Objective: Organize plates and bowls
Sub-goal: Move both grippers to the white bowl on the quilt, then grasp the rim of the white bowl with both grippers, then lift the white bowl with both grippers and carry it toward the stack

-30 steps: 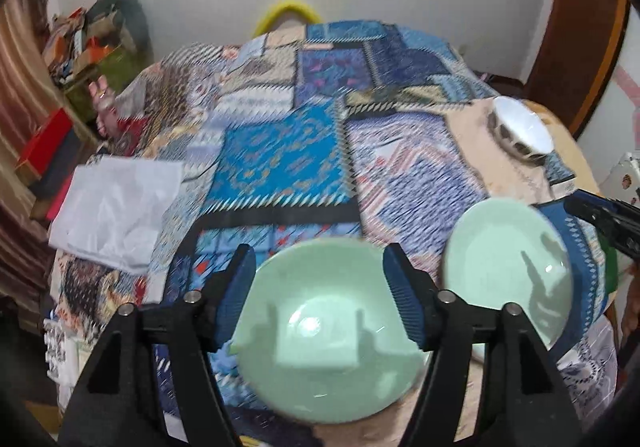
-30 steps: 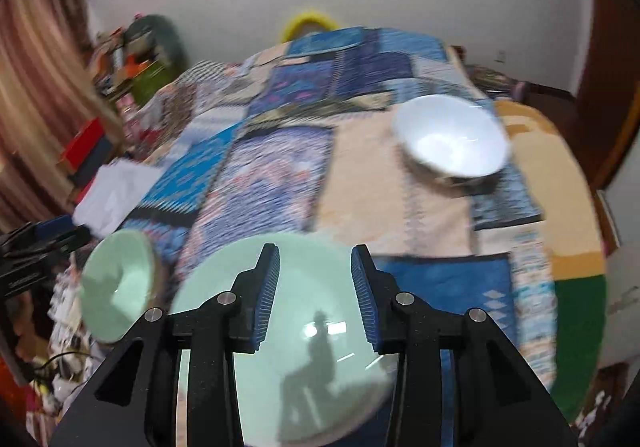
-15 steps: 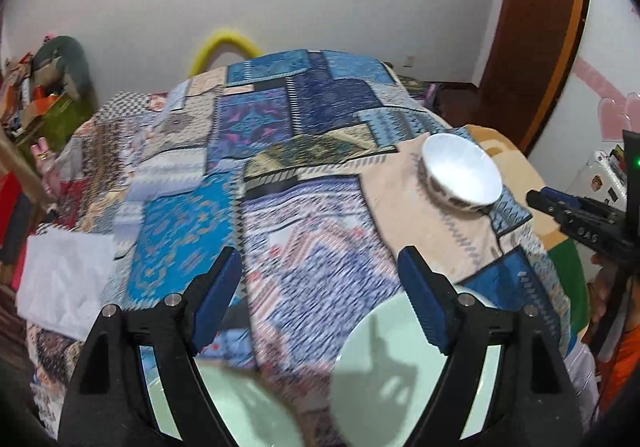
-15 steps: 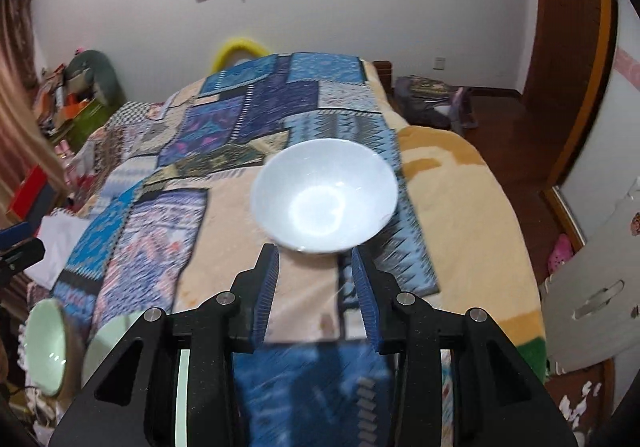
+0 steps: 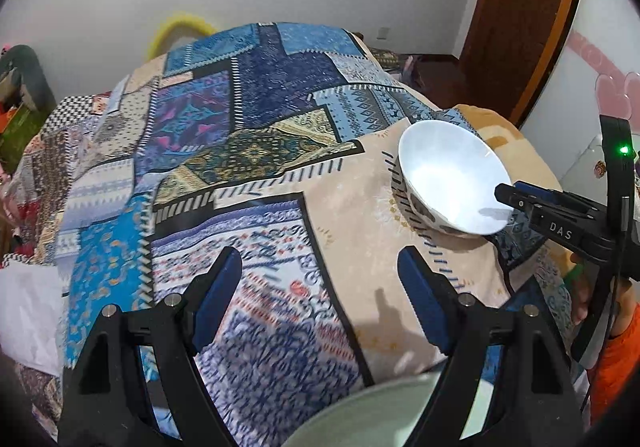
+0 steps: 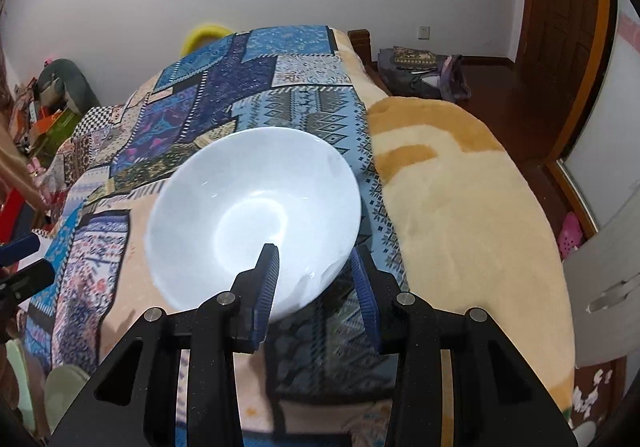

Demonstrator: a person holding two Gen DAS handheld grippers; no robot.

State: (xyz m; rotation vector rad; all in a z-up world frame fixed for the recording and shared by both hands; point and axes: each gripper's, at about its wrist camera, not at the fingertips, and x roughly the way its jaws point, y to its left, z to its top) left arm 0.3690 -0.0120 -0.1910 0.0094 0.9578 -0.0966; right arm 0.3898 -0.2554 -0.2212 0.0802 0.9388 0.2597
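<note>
Patchwork bedding in blue and beige (image 5: 256, 151) covers the bed that carries the dishes, with a white wall behind it. On the beige patch at the right side of the bed stands the white bowl (image 6: 256, 207), upright, its outside patterned dark. The right hand-held gripper (image 6: 316, 271) is at the bowl's near right rim: one blue finger (image 6: 268, 279) lies inside over the white surface, the other outside the wall, so the rim sits between them. The gap is narrow, but I cannot tell if the pads already press the rim. In the left wrist view this gripper's tip meets the bowl (image 5: 452, 175) from the right. The left hand-held gripper (image 5: 320, 299) is wide open and holds nothing, above the bedding, well left of the bowl. A pale green plate (image 5: 372, 415) is cut off by the lower edge and partly hidden behind the gripper's frame.
</note>
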